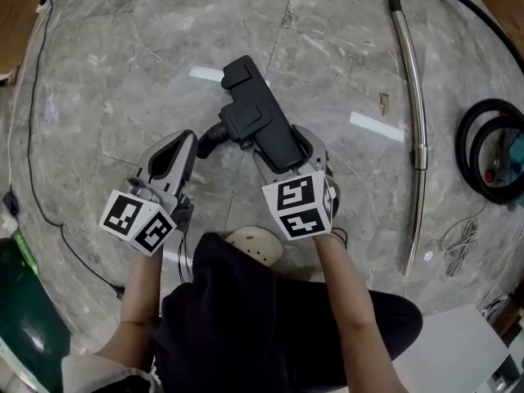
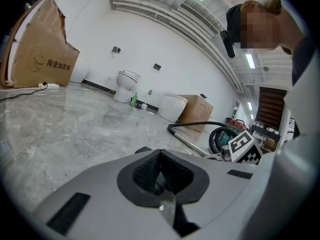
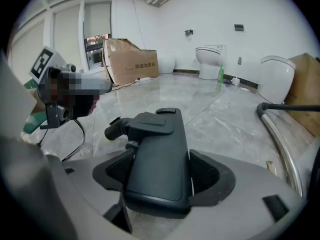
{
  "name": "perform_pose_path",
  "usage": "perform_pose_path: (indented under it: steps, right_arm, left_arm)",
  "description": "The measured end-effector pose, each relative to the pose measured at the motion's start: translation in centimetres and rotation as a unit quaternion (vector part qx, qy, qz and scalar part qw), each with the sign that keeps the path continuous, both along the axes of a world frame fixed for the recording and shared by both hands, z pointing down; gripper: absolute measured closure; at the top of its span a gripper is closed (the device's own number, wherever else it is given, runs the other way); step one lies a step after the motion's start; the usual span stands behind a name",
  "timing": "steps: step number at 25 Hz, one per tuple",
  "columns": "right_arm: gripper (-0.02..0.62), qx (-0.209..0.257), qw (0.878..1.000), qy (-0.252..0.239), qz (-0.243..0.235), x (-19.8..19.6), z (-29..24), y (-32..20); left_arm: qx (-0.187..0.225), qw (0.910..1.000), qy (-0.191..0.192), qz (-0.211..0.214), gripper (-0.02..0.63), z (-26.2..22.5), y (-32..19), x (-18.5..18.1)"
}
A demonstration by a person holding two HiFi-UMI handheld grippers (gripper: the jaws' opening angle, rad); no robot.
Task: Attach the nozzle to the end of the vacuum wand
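Nozzle (image 1: pixel 260 121) clamped in right claw (image 1: pixel 288 152); left claw (image 1: pixel 187 144) clenched, empty; wand (image 1: pixel 417 113) well apart.

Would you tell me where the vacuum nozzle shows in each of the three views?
Head view: nozzle at centre, its near end in the right gripper.
Left gripper view: not clearly in it.
Right gripper view: lower centre, between that gripper's jaws.
Shared landmark: the metal wand.
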State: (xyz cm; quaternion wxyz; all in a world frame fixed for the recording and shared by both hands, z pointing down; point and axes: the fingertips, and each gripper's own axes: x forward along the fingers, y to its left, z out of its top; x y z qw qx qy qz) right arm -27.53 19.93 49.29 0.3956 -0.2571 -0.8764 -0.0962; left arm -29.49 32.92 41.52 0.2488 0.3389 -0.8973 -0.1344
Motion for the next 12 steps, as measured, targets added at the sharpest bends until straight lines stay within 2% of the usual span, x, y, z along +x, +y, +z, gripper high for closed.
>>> perform_pose_path:
  steps: [6, 9, 12]
  right_arm:
    - [0.232, -0.01, 1.0, -0.005, 0.019, 0.7, -1.8, -6.4]
    - [0.232, 0.006, 1.0, 0.008, 0.017, 3.2, -2.2, -10.3]
    - [0.232, 0.016, 0.999, 0.027, 0.035, 7.0, -2.8, -14.6]
  left_arm:
    - [0.011, 0.9984, -0.006, 0.054, 0.598, -0.3, -4.4, -0.4]
    - [0.019, 0.9948, -0.01, 0.099, 0.598, -0.3, -7.8, -0.6]
    - [0.025, 0.9875, -0.01, 0.155, 0.598, 0.0, -11.9, 0.0]
